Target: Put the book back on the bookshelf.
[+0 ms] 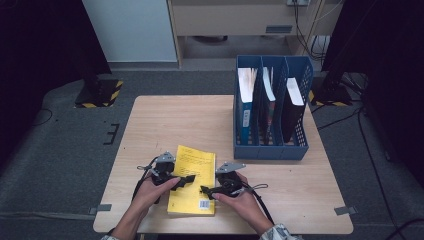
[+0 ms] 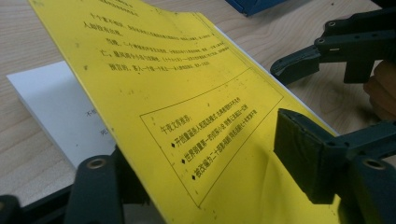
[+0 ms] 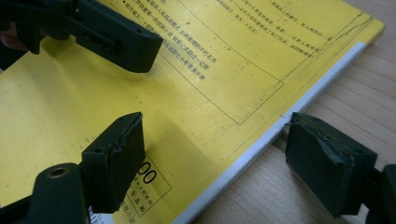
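A yellow paperback book (image 1: 192,182) lies near the table's front edge, barcode end toward the person. My left gripper (image 1: 188,179) reaches in from the book's left side. In the left gripper view the yellow front cover (image 2: 187,107) is lifted off the white page (image 2: 60,107) and runs between the jaws, one beneath it and one pad on top: my left gripper (image 2: 196,172) is shut on it. My right gripper (image 1: 206,190) sits at the book's right edge. Its jaws (image 3: 215,158) stand open, one over the cover (image 3: 210,70), one over bare wood.
A blue three-slot file holder (image 1: 272,145) with books and folders stands at the back right of the wooden table (image 1: 175,120). The other gripper shows in each gripper view (image 2: 299,65) (image 3: 116,42). Dark stands and cables surround the table on the floor.
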